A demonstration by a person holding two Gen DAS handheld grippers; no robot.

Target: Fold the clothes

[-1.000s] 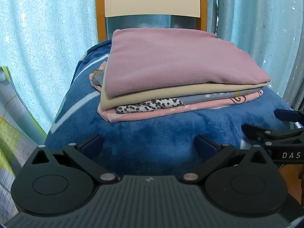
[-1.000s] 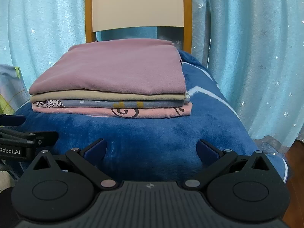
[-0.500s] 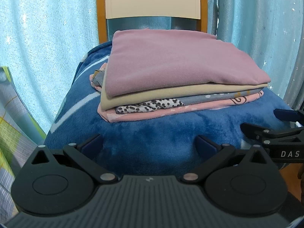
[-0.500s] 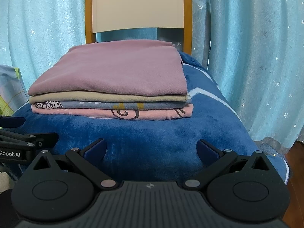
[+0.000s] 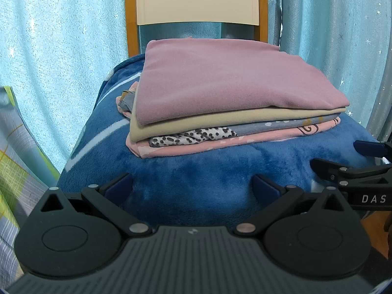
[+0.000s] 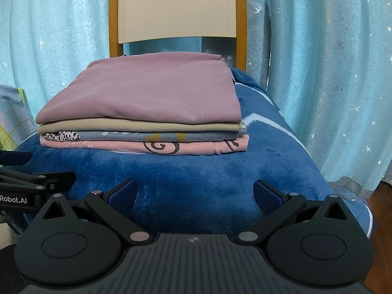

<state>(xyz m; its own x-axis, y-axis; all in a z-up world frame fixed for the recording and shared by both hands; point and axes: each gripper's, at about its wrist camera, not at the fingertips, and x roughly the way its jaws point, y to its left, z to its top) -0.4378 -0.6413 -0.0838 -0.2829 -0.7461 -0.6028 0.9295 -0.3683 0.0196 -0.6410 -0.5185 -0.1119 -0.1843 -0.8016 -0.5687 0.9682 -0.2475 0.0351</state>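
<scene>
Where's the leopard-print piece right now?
In the stack, the leopard-print piece peeks out at the left front corner, under the beige layer, above the pink bottom garment.

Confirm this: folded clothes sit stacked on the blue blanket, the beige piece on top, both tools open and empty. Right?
Not quite: the pink piece is on top, with the beige piece directly beneath, as the right wrist view shows. The rest stands: blue blanket, left tool and right tool open and empty.

Clothes stack (image 5: 232, 98) slightly lower in left view, otherwise unchanged

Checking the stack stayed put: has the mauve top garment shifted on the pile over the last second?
No. The mauve top garment keeps the same overlap on the beige layer, with its back edge below the chair back.
</scene>
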